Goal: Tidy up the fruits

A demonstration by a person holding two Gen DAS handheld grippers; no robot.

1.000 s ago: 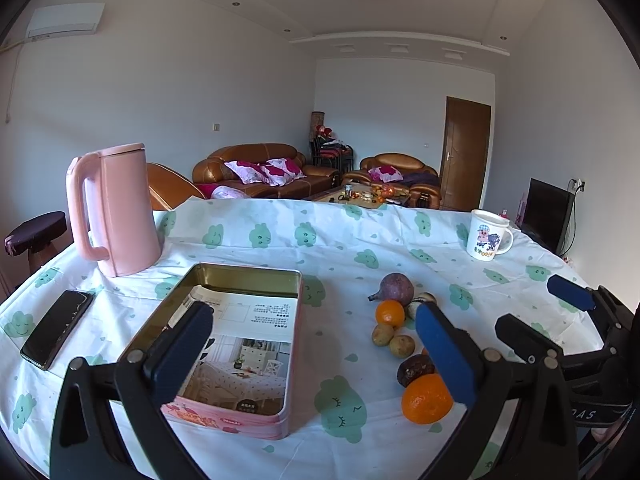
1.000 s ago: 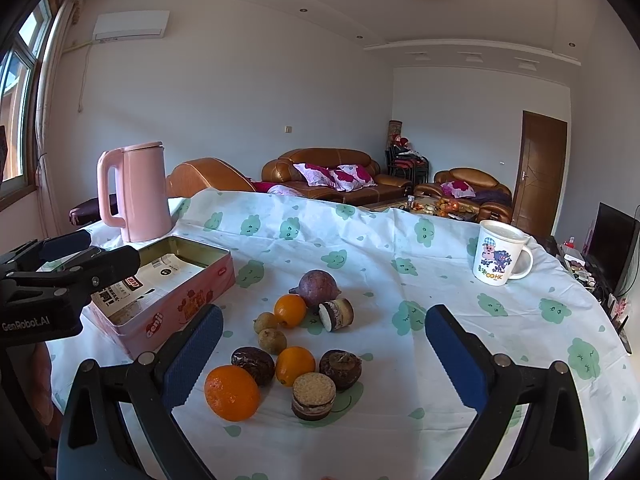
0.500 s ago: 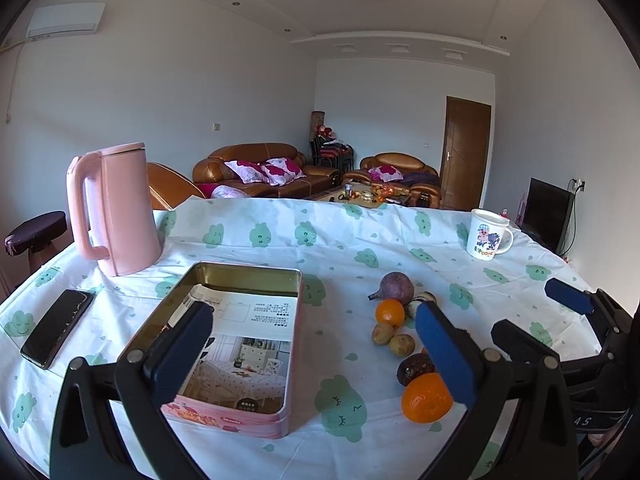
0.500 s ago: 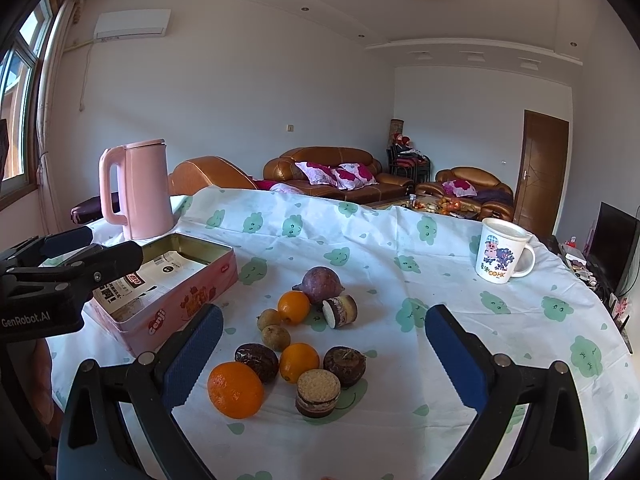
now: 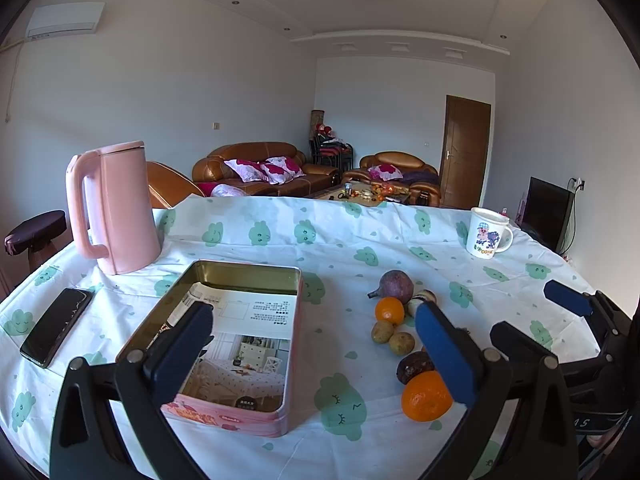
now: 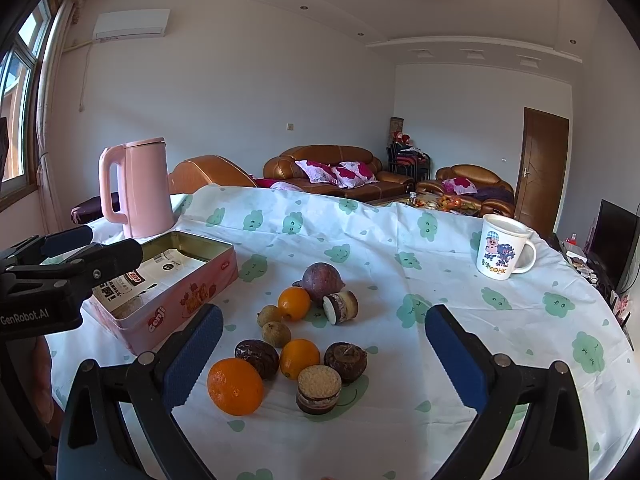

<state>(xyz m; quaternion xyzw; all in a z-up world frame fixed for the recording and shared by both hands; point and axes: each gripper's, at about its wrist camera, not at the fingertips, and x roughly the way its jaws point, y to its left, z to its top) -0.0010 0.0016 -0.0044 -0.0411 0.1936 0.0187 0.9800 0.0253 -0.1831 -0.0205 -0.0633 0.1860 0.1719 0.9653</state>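
A living room with brown sofas lies behind a round table (image 5: 280,236) in a white cloth with green cloud prints; at far left a black phone (image 5: 56,330) lies flat, a pink kettle (image 5: 116,208) stands upright, and beside them sits the open pink tin (image 5: 236,344) with printed paper inside. The left gripper (image 5: 312,344) hangs over the tin, jaws spread wide, gripping nothing; the fruit cluster (image 6: 296,332) lies loose on the cloth just right of the tin, big orange (image 6: 235,386) nearest. The right gripper (image 6: 324,352) hovers over the cluster, jaws wide and empty; a cartoon mug (image 6: 504,246) stands far right.
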